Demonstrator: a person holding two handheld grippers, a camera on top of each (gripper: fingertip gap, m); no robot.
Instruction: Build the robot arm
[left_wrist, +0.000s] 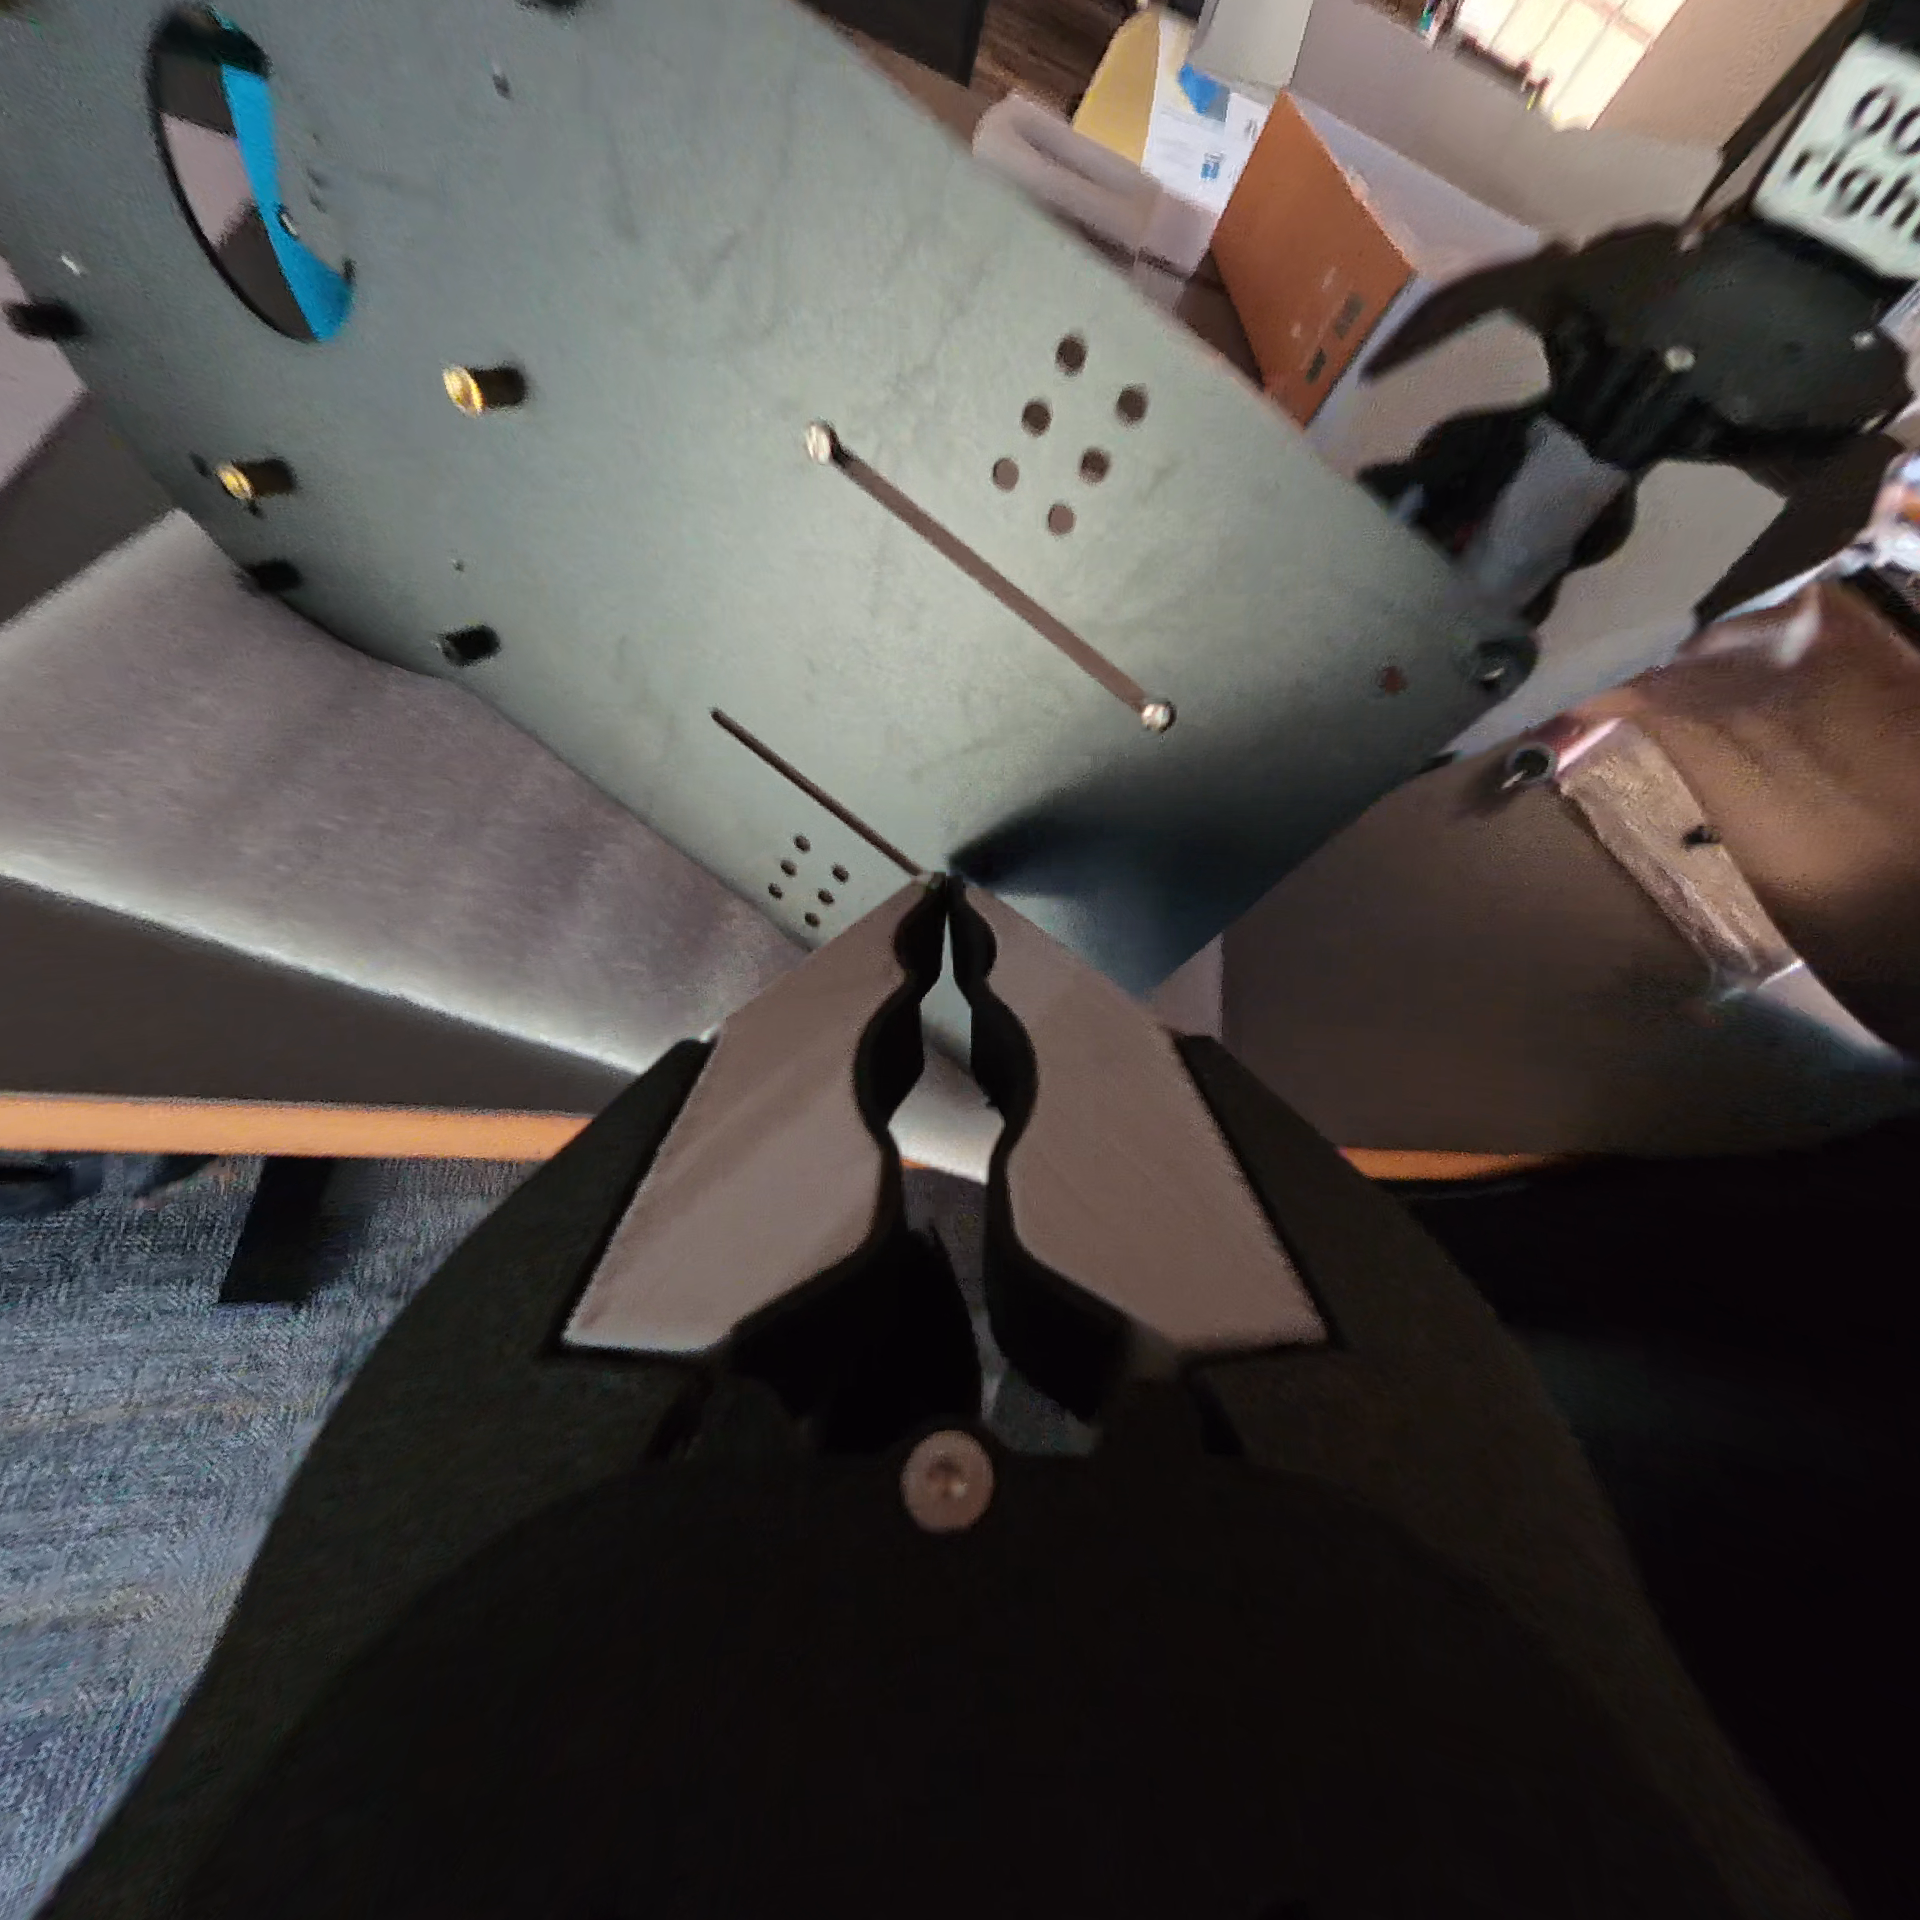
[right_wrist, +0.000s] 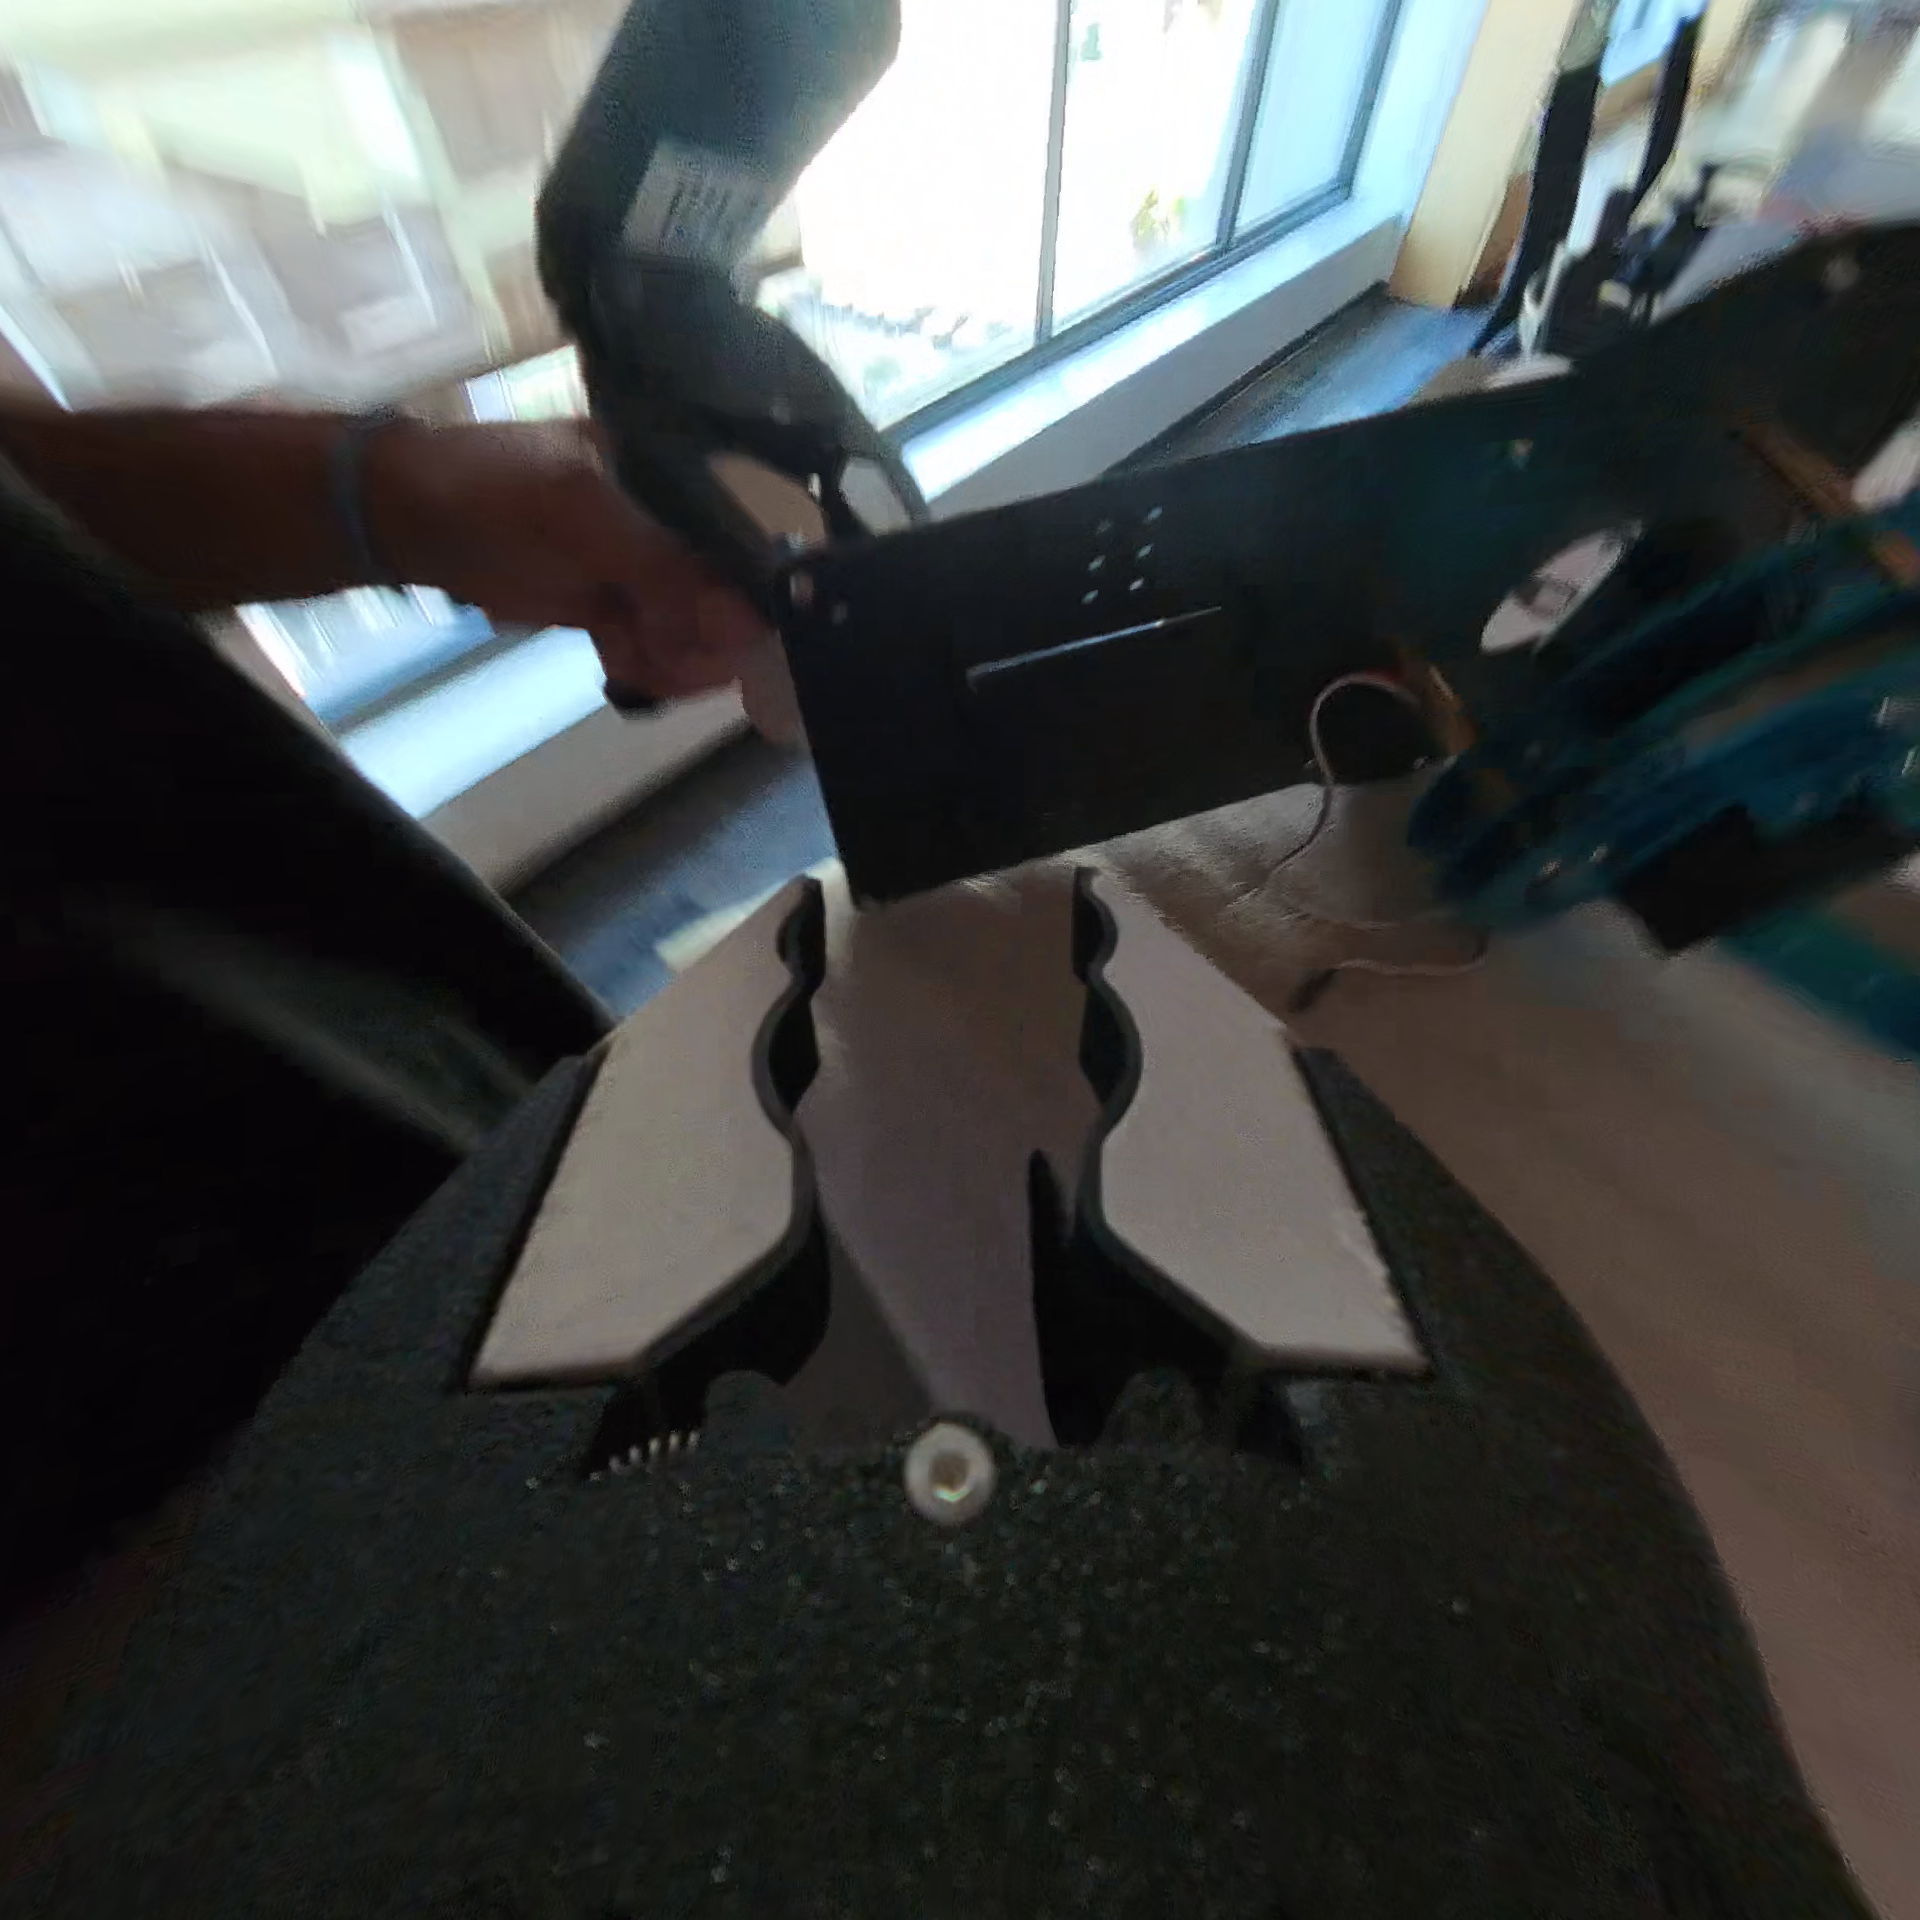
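My left gripper (left_wrist: 943, 883) is shut on the near edge of a dark metal plate (left_wrist: 727, 416) and holds it tilted above the table. The plate has a large round cut-out, slots, groups of small holes and brass standoffs. In the right wrist view the plate (right_wrist: 1039, 727) carries blue circuit-board parts (right_wrist: 1662, 748) at its far end. The left gripper (right_wrist: 805, 540) grips its upper left corner there. My right gripper (right_wrist: 948, 914) is open and empty, with the plate's lower corner just beyond its fingertips. It shows in the left wrist view (left_wrist: 1455, 395), near the plate's right corner.
A grey table (left_wrist: 312, 831) with an orange front edge lies under the plate, carpet below it. A thin white cable (right_wrist: 1320, 831) lies on the table (right_wrist: 1558, 1143). A brown cardboard box (left_wrist: 1309, 249) and other boxes stand behind. A person's hand (right_wrist: 582, 561) holds the left gripper; windows are beyond. The grippers' ends are close to 7 cm from one another.
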